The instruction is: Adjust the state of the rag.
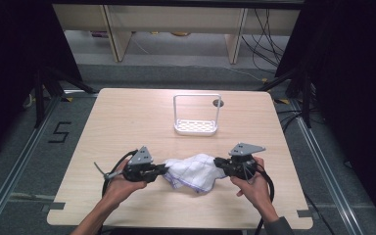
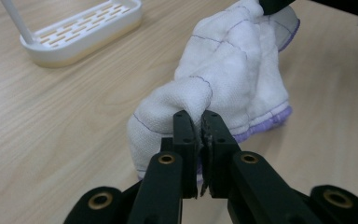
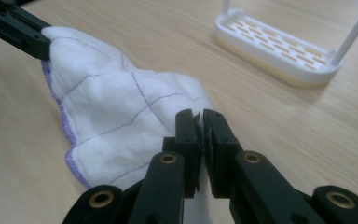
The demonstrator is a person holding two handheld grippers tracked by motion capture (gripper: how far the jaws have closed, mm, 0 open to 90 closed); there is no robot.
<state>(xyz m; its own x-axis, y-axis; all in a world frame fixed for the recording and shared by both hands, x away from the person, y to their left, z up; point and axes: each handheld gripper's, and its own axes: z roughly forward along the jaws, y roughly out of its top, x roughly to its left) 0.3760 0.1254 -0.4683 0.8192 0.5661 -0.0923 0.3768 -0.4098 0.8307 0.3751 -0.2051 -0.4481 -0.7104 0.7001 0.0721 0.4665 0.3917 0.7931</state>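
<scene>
A white dishcloth [image 1: 194, 170] with purple stitching lies bunched on the wooden worktop [image 1: 127, 127]; left tongs [image 1: 164, 169] and right tongs [image 1: 217, 162] each pinch an opposite end. Gripping looks done; spreading it, or hanging it on the white rack [image 1: 196, 126], likely remains.

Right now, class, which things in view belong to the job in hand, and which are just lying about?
In the job:
- white cloth, pinched at both ends
- left gripper, shut on it
- right gripper, shut on it

Lying about:
- white rack, standing apart, farther back on the table
</scene>
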